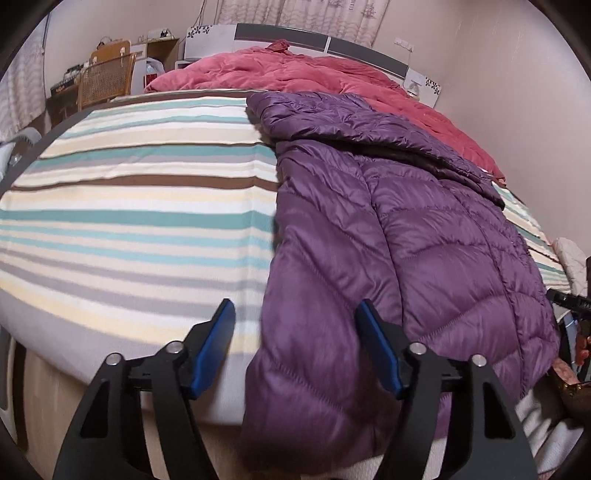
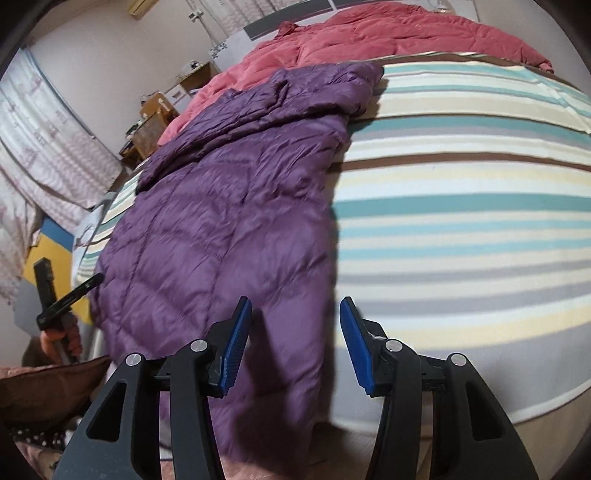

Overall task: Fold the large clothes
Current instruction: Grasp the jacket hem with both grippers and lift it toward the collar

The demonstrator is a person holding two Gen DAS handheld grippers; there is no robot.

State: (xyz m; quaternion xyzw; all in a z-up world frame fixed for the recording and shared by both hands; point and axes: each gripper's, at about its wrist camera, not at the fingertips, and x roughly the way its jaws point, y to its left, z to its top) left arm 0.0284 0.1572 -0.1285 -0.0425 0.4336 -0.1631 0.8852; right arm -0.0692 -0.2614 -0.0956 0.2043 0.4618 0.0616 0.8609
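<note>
A purple quilted down jacket (image 1: 406,229) lies lengthwise on a striped bed, hood toward the headboard, hem hanging over the near bed edge. It also shows in the right wrist view (image 2: 221,221). My left gripper (image 1: 295,314) is open, its jaws standing either side of the jacket's left hem edge, holding nothing. My right gripper (image 2: 295,310) is open, its jaws standing either side of the jacket's right hem edge, holding nothing. The other gripper shows at the far left of the right wrist view (image 2: 59,306).
The bed has a striped cover (image 1: 129,206) in teal, cream, grey and brown. A pink quilt (image 1: 314,70) lies bunched near the headboard (image 1: 295,35). A wicker chair (image 1: 107,79) and shelves stand at the bed's far left. Curtains (image 2: 44,147) hang at the side.
</note>
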